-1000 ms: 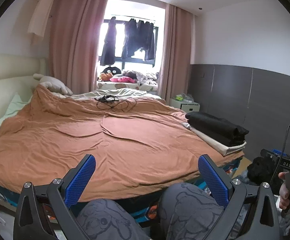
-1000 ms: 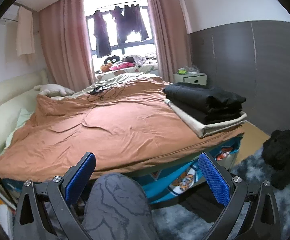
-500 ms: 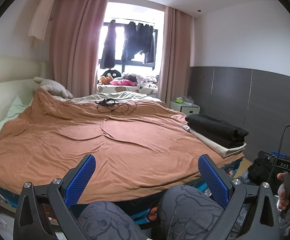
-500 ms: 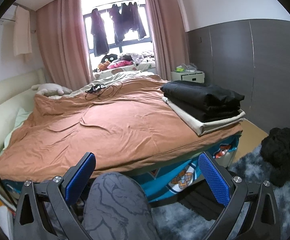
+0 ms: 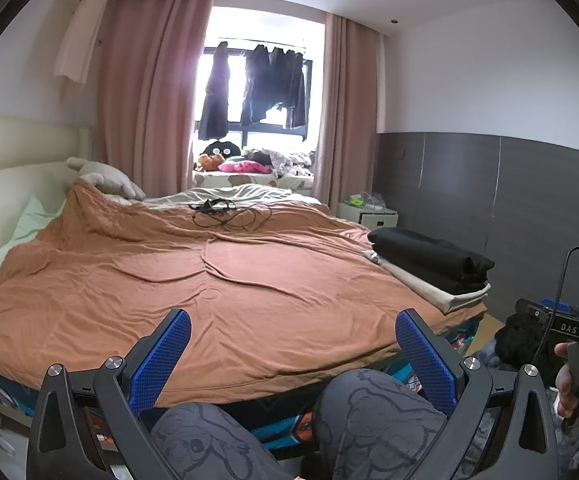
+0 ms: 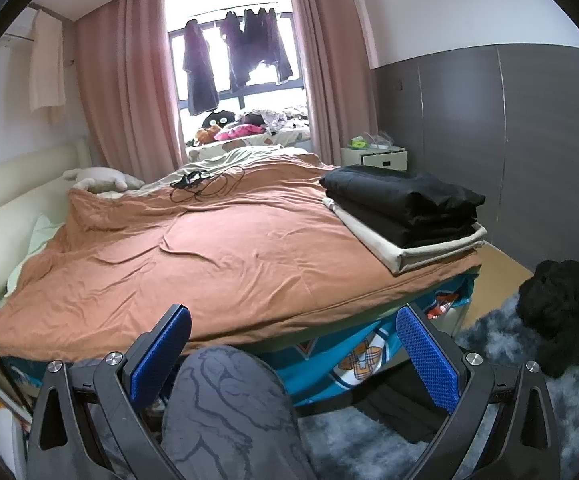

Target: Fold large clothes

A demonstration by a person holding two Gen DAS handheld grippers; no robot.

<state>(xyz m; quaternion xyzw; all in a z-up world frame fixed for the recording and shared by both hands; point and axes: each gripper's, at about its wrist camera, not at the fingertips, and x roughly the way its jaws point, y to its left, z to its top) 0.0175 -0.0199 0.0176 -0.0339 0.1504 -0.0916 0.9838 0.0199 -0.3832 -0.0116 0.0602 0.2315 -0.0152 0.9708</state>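
Right wrist: folded clothes (image 6: 405, 204) beyond hand-held gripper (image 6: 293, 344) (agape)

Bed (image 5: 465, 322) is covered by an orange blanket (image 5: 209, 280). Folded stack (image 6: 405, 208), black on beige, is seen at the near right corner. Tangled cable (image 5: 225, 212) lies far centre; plush (image 5: 105, 178) far left. Black heap (image 6: 561, 308) sits on the rug (image 6: 485, 328), right.

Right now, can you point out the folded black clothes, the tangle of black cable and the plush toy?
folded black clothes (image 6: 401, 196), right wrist view, on the top fold of the stack.
black cable (image 5: 229, 216), left wrist view, on the middle of the tangle.
plush toy (image 5: 103, 176), left wrist view, on its pale body.
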